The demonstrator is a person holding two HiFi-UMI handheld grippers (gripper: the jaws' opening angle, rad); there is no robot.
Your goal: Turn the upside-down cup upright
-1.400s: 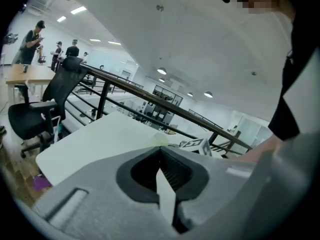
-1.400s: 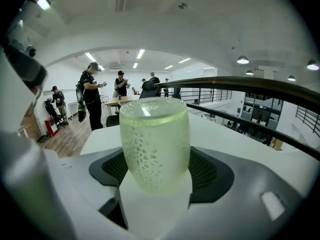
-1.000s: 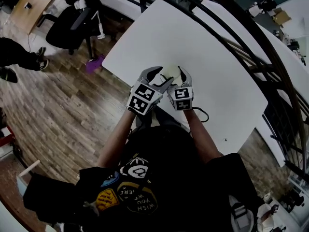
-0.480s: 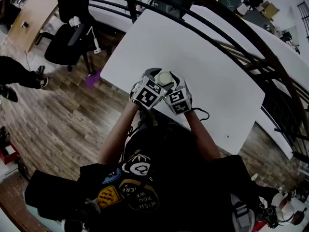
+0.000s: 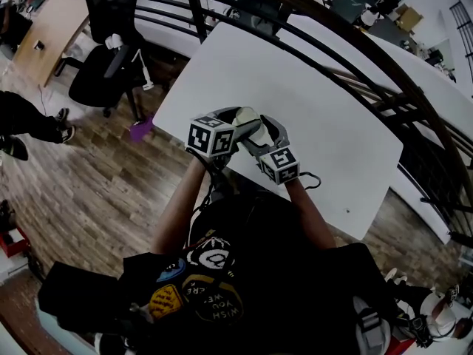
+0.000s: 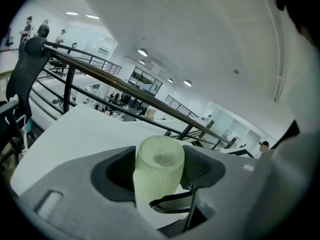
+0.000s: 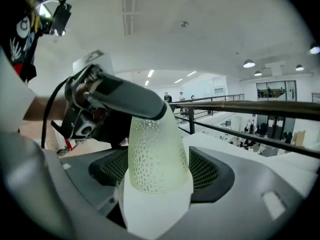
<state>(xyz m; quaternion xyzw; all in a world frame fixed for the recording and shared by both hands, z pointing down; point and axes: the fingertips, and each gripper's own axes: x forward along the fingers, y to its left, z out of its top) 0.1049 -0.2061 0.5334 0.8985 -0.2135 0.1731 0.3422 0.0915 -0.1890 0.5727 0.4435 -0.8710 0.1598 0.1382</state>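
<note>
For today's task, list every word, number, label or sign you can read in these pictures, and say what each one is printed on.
"WISH YOU WE": on a round patch on the person's dark shirt, upside down in the head view; its remaining letters are unreadable.
Yellow patch beside it: print too small to read.
Marker cube at left and marker cube at right: black-and-white square patterns, no letters.
Cup: no print.

The white tabletop (image 5: 310, 102) is a broad, plain slab with rounded corners, set at a slant across the head view above a wood-plank floor (image 5: 96, 176). One tiny dark speck (image 5: 347, 211) sits on it near the right front edge; what it is cannot be told.
</note>
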